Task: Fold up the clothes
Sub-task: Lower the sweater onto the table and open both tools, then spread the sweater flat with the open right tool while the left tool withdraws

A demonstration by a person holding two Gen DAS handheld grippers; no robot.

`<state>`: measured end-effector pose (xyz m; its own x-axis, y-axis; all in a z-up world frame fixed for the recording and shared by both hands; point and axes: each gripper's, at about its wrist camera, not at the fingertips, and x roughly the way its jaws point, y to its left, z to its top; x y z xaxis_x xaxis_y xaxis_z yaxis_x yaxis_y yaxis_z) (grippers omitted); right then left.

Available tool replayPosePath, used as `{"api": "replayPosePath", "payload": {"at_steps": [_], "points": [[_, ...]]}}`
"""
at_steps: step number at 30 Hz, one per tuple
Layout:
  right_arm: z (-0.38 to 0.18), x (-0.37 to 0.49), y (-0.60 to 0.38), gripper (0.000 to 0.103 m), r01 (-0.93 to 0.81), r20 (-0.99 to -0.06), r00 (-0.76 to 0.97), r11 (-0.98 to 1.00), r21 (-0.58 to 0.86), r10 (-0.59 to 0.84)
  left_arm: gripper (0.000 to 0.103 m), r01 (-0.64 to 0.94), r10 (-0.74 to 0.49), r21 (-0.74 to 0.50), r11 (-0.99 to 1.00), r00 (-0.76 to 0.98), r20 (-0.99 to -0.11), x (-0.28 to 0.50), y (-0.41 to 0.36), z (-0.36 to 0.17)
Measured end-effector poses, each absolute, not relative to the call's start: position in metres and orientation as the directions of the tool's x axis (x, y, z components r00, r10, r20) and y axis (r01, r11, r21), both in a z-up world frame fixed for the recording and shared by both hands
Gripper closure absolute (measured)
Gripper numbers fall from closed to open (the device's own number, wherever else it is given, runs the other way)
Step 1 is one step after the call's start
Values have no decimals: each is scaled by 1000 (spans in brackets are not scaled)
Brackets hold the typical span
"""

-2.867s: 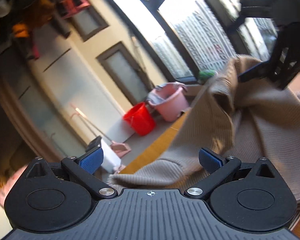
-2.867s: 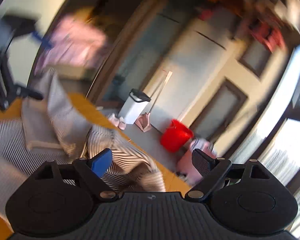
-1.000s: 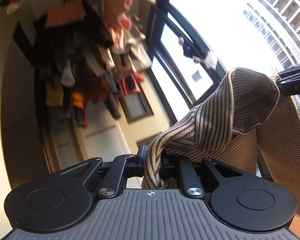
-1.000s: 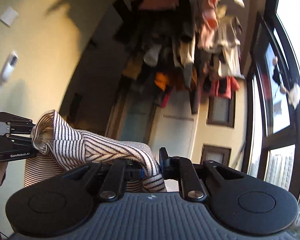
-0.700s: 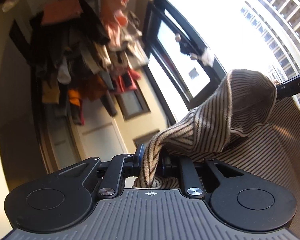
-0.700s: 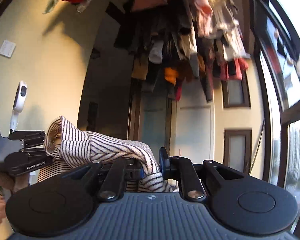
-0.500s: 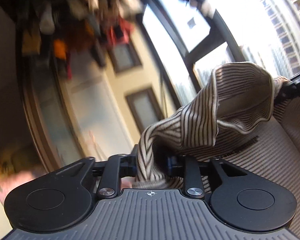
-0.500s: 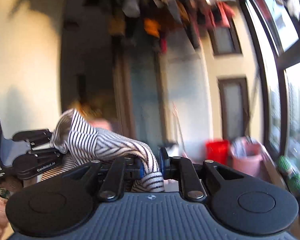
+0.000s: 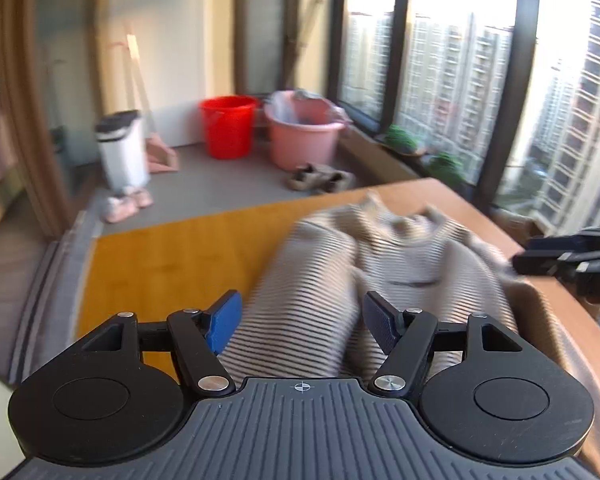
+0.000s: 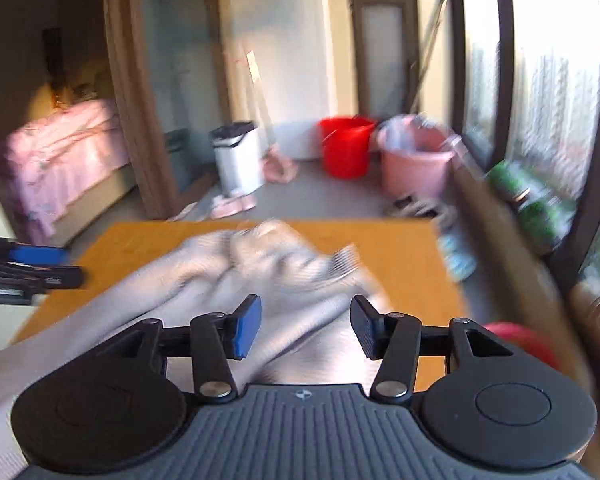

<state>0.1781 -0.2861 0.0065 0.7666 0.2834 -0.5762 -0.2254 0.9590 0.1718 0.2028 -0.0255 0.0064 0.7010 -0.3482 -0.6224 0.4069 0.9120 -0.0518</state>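
Observation:
A beige striped garment lies spread on the wooden table, blurred by motion; it also shows in the right wrist view. My left gripper is open and empty just above its near edge. My right gripper is open and empty above the same garment. The right gripper shows at the right edge of the left wrist view; the left gripper shows at the left edge of the right wrist view.
Beyond the table's far edge stand a red bucket, a pink basin, a white bin and slippers. Windows run along the right. A bed with pink cover lies left. A red object sits near right.
Both grippers held the striped garment up in the air; they have swung down to the table, opened and let go. The garment now lies on the table.

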Motion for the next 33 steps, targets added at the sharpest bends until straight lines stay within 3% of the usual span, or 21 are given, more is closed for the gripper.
{"api": "replayPosePath", "payload": {"at_steps": [4, 8, 16, 19, 24, 26, 29, 33], "points": [[-14, 170, -239, 52, -403, -621, 626, 877, 260, 472, 24, 426, -337, -30, 904, 668, -664, 207, -45, -18], [-38, 158, -208, 52, -498, -677, 477, 807, 318, 561, 23, 394, -311, -41, 918, 653, -691, 206, -43, -27], [-38, 134, -206, 52, -568, -696, 467, 788, 237, 546, 17, 399, -322, -49, 916, 656, -683, 193, -43, -23], [-37, 119, -212, 52, -600, -727, 480, 788, 137, 492, 16, 404, -346, -78, 912, 650, -677, 187, -42, -23], [-35, 109, -234, 53, -565, -759, 541, 825, -9, 362, 8, 542, -603, -321, 777, 493, -628, 165, -31, -24], [-34, 110, -242, 53, -520, -760, 558, 854, -9, 332, 7, 577, -647, -362, 732, 424, -633, 158, -34, -32], [-27, 112, -250, 52, -469, -750, 580, 883, 12, 318, 7, 537, -583, -326, 778, 425, -693, 155, -33, -49], [-6, 129, -269, 51, -358, -680, 671, 932, 51, 295, 8, 502, -543, -300, 811, 456, -705, 144, -16, -54]]}}
